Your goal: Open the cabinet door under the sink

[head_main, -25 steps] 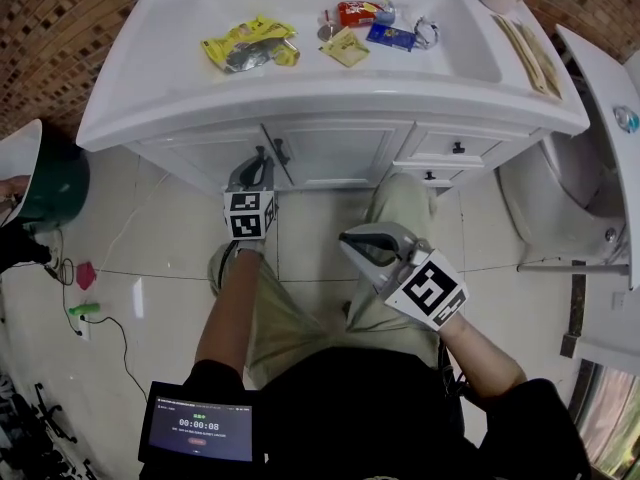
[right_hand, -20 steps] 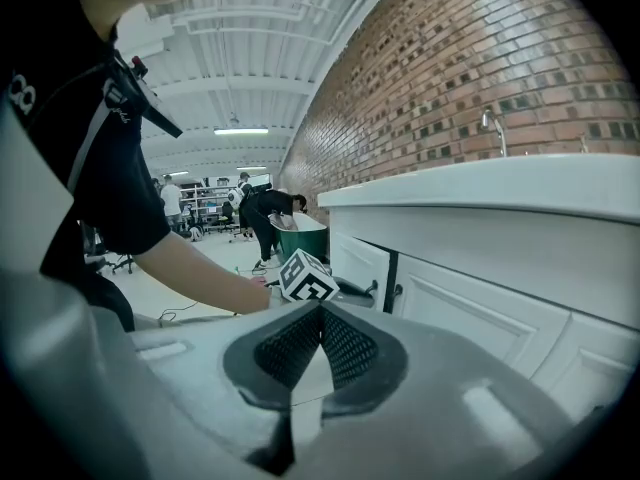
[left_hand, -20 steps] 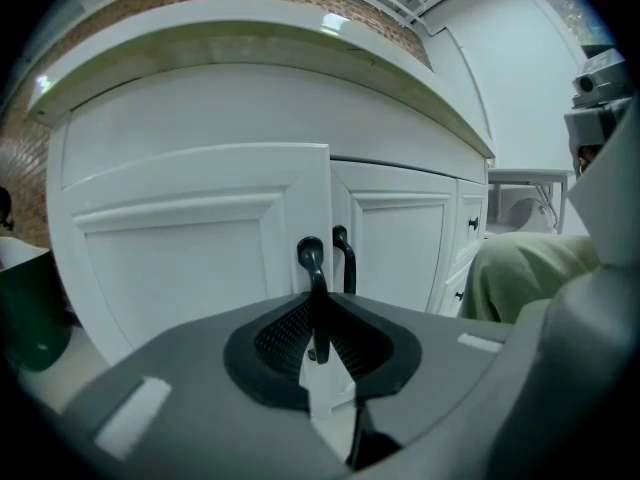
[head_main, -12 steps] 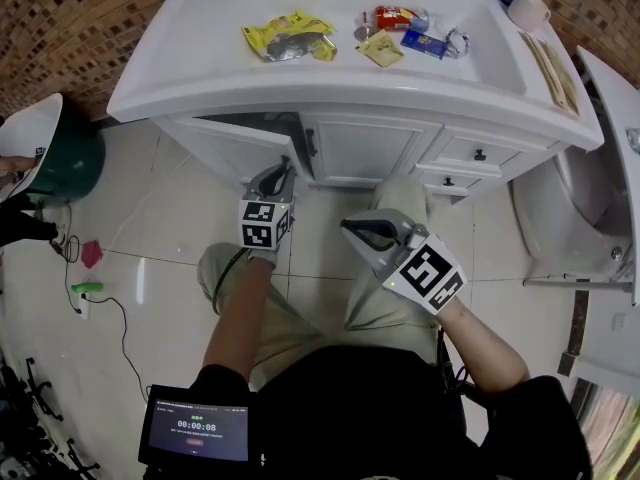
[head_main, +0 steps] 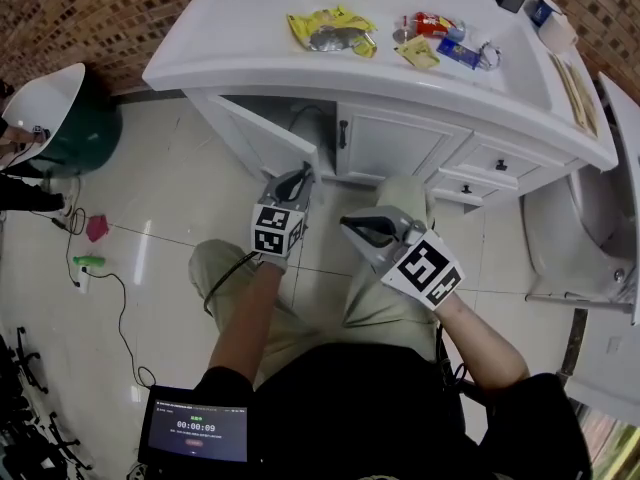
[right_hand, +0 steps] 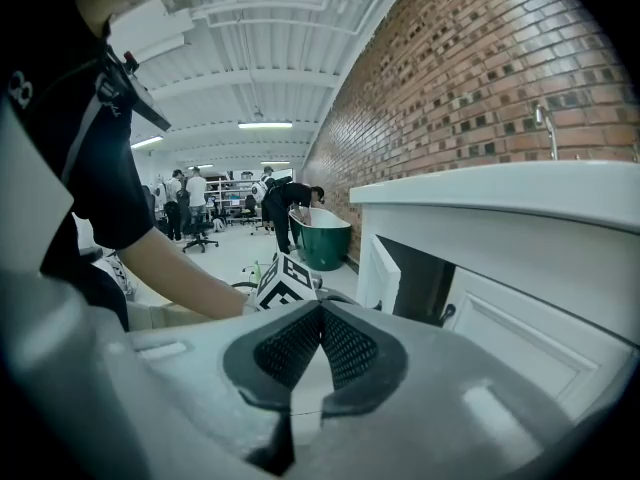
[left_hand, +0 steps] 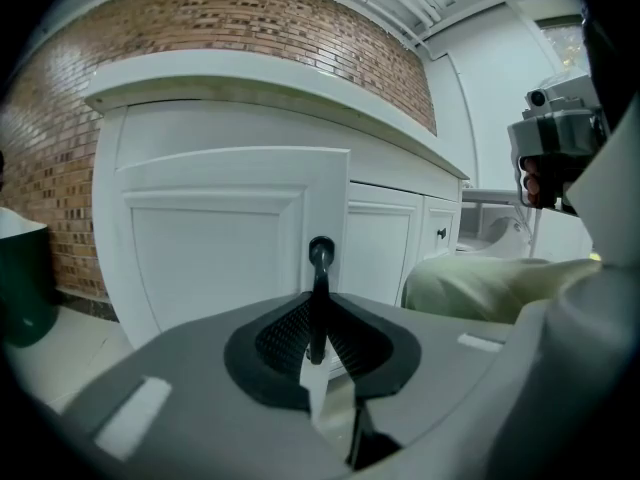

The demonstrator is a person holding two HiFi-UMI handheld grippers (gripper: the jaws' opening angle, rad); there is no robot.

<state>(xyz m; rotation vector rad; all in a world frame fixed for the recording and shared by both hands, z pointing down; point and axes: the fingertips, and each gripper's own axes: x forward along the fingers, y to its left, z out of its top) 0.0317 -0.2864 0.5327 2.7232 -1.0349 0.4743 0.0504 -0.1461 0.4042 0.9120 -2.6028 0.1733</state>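
Observation:
The white cabinet door (head_main: 262, 131) under the sink (head_main: 300, 63) stands swung out from the vanity, with a dark opening (head_main: 300, 118) behind it. My left gripper (head_main: 303, 177) is shut on the door's black handle (left_hand: 320, 260), which rises between the pads in the left gripper view; the door panel (left_hand: 215, 238) fills that view beyond it. My right gripper (head_main: 362, 230) hangs over the person's knee, shut with nothing in it. In the right gripper view the right gripper (right_hand: 321, 318) looks toward the open door (right_hand: 384, 273) and the left gripper's marker cube (right_hand: 285, 280).
The second cabinet door (head_main: 405, 148) with its own handle stays shut, with drawers (head_main: 498, 163) to its right. Packets (head_main: 330, 30) lie in the basin. A green tub (head_main: 62, 118) stands at the left, a toilet (head_main: 580, 218) at the right. A cable (head_main: 110, 298) runs over the tiles.
The left gripper has pulled back toward the person with the handle, and the door has swung from nearly shut to well open. The right gripper has hardly moved.

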